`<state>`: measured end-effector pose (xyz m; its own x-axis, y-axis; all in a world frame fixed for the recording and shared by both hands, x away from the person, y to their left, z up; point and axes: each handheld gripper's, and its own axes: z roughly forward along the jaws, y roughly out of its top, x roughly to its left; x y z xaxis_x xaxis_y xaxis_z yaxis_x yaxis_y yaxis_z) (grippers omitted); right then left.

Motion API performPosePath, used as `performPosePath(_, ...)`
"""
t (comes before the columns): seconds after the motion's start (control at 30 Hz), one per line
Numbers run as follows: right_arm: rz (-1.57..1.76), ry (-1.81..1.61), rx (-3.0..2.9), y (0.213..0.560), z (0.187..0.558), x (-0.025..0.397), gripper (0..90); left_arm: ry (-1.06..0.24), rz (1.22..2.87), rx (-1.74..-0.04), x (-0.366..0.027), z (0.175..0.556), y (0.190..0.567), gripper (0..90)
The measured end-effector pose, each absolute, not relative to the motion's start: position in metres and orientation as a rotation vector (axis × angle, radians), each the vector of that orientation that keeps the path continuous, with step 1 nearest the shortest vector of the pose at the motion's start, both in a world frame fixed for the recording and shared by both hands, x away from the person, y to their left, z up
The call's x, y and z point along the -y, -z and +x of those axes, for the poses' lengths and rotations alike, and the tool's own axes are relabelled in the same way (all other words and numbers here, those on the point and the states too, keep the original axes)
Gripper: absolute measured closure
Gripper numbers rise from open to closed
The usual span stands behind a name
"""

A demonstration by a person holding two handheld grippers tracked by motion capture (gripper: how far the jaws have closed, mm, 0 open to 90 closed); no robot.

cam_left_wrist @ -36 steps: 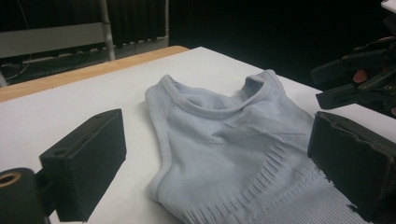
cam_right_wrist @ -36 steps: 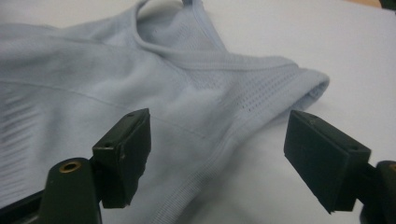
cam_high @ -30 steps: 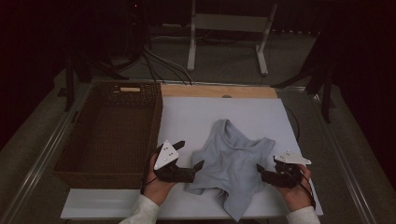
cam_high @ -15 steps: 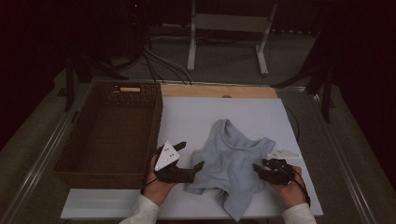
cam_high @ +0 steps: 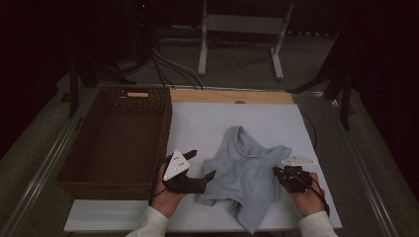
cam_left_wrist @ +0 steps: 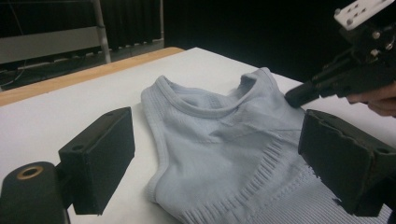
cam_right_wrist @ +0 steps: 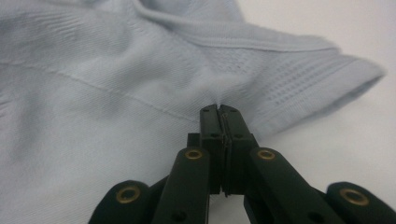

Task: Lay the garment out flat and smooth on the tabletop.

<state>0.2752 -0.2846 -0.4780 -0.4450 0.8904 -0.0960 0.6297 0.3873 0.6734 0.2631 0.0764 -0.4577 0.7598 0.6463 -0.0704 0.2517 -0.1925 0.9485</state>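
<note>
**A:** Jaws first, what are you seeing?

**B:** I'm reading the right gripper [cam_right_wrist: 219,109] as pinched tight, pads pressed together on a fold of the top [cam_high: 247,173], right at its ribbed edge on my right side. The left gripper [cam_left_wrist: 224,172] is gaping wide, holding nothing, with the hem of the top lying between its pads [cam_left_wrist: 100,161].

**A:** And the top itself?

**B:** It's lying crumpled on the white board [cam_high: 217,123], near my edge, neckline pointing away from me. The basket [cam_high: 74,163] is sitting just left of the board, nothing in it that I can make out.

**A:** So which step are you in?

**B:** I'm judging this as the grasp: one side is caught, the other is being lined up.

**A:** Next move?

**B:** I'm thinking the left wants lowering onto the hem and closing, so both sides are held before any lifting. If it's biting too little cloth, that edge may be slipping free.
</note>
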Motion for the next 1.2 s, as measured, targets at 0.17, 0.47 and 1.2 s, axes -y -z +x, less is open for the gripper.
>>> performPosePath(0.17, 1.31, -0.769, -2.156, 0.467, 0.28, 0.292, 89.7, -0.414, 1.774, -0.699, -0.075, 0.263, 0.458, 11.7)
performPosePath(0.47, 1.309, -0.727, -2.079, 0.451, 0.288, 0.304, 89.6, -0.419, 1.775, -0.7, -0.075, 0.263, 0.458, 11.9)
performPosePath(1.2, 1.319, -0.844, -2.121, 0.455, 0.253, 0.286, 26.3, -0.422, 1.772, -0.702, -0.076, 0.264, 0.458, 11.9)
